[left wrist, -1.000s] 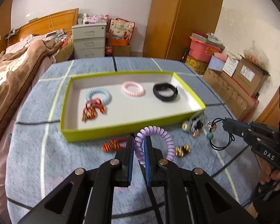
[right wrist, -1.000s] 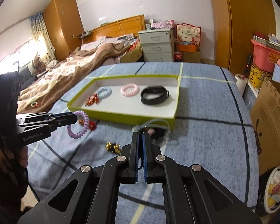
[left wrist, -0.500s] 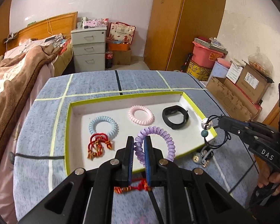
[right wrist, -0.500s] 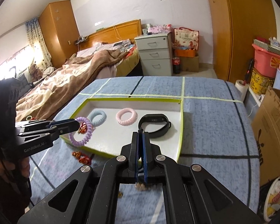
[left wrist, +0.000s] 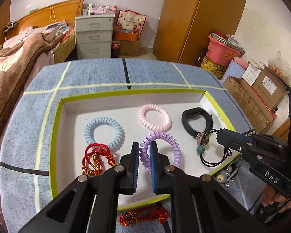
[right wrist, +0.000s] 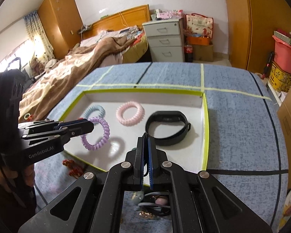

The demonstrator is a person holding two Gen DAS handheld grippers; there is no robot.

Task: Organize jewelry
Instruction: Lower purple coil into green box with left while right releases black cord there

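Note:
My left gripper [left wrist: 144, 145] is shut on a purple spiral hair tie [left wrist: 170, 141] and holds it above the white floor of the green-rimmed tray [left wrist: 130, 92]; both show in the right wrist view, gripper [right wrist: 91, 125] and hair tie [right wrist: 104, 134]. My right gripper [right wrist: 146, 138] is shut on a black cord hair tie with beads [left wrist: 203, 141], held over the tray's right front part. In the tray lie a blue spiral tie [left wrist: 104, 132], a pink spiral tie [left wrist: 155, 117], a black wristband [left wrist: 196, 119] and a red cord bracelet [left wrist: 96, 159].
On the blue cloth in front of the tray lie a red knotted cord [left wrist: 143, 216] and small charms with cords [left wrist: 226, 176]. A bed [right wrist: 77, 66] stands left, a drawer unit [left wrist: 95, 36] behind, boxes [left wrist: 261, 95] to the right.
Both grippers have moved forward and over the tray with their hair ties. The tray now fills the views, and the loose items on the cloth have dropped to the bottom edge.

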